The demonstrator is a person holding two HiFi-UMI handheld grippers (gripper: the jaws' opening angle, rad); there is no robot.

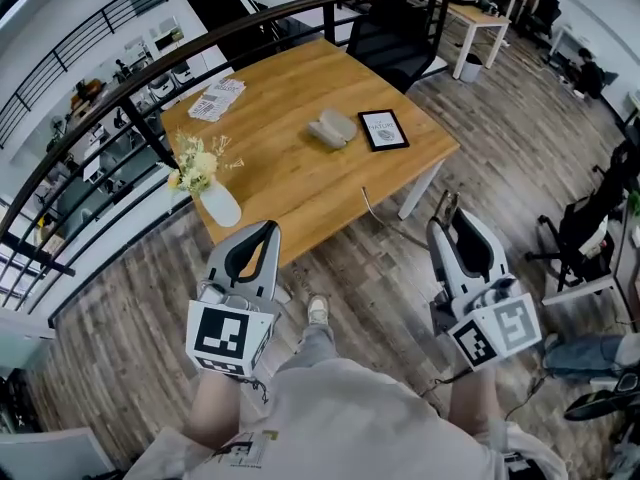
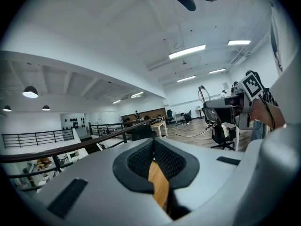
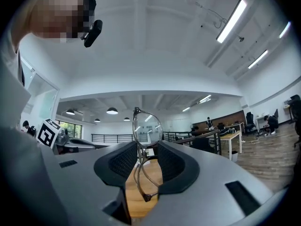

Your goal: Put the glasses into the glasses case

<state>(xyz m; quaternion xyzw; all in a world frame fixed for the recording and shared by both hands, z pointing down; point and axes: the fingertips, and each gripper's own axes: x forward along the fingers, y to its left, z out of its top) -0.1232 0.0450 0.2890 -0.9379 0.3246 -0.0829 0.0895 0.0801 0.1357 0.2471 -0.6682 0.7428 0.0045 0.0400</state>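
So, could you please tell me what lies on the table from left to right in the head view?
flower vase → glasses case → framed card. The papers lie farther back, in line with the vase, so I have left them out of the order.

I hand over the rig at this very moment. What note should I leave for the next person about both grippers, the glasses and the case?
Left gripper: jaws together, nothing between them.
Right gripper: shut on the glasses, one lens standing above the jaws.
Both grippers are held short of the table, on its near side.
Glasses case: on the table's far part, beside a black framed sign. It looks open, but is too small to be sure.
Done: the glasses are in the grip.
Left: carry them to the case and lay them inside.
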